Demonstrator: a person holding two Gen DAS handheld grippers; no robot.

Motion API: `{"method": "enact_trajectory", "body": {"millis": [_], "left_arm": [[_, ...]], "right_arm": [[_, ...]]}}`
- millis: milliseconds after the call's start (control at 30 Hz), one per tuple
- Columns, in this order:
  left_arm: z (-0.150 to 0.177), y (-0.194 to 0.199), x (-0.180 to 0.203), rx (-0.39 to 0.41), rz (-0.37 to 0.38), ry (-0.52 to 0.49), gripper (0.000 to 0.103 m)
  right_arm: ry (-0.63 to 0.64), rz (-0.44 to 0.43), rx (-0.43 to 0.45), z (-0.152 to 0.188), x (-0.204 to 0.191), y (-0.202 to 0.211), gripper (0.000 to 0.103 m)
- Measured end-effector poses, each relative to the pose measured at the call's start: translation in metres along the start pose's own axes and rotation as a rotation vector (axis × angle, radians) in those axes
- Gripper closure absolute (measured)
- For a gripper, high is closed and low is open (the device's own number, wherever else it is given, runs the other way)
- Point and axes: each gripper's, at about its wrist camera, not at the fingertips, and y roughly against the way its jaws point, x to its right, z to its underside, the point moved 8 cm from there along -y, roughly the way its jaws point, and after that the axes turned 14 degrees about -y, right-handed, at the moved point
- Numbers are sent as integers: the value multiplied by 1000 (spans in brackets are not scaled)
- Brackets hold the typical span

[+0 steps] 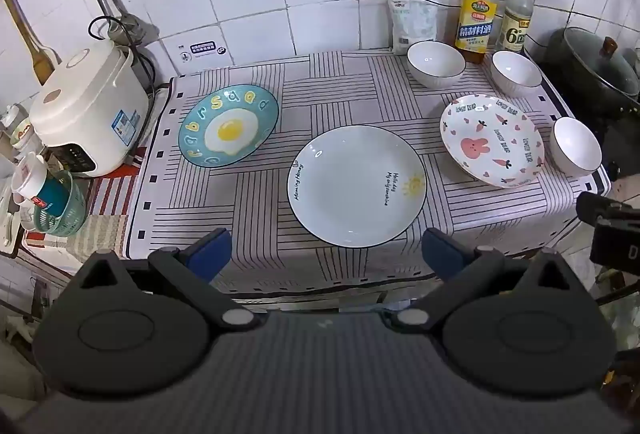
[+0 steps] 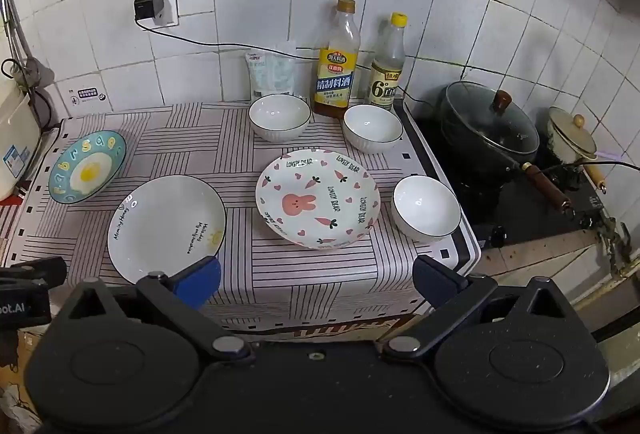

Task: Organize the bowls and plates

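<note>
Both grippers hover at the worktop [image 1: 248, 202] edge, left gripper [image 1: 326, 252] and right gripper [image 2: 316, 280] fingers spread, holding nothing. Just ahead lies the white plate [image 1: 356, 186]; beyond, the bunny plate [image 2: 318, 198], probably shallow. Farther back, three bowls [image 2: 280, 116]. A glancing grab could skid glazed rims off the cloth.

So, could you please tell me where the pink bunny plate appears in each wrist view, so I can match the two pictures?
Left wrist view: the bunny plate sits right of centre, near the cloth's right edge.
Right wrist view: the bunny plate sits at the picture's centre, above the open jaws.
Shared landmark: the yellow-label bottle stands behind it at the tiled wall.
</note>
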Motion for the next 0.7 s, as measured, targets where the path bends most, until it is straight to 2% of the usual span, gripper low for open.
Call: {"method": "enact_trajectory", "body": {"millis": [433, 700], "left_arm": [[0, -4, -3, -1, -5, 15, 1], [2, -6, -4, 6, -10, 14, 1]], "right_arm": [[9, 10, -2, -2, 7, -4, 0], [22, 21, 11, 1, -3, -2, 0]]}}
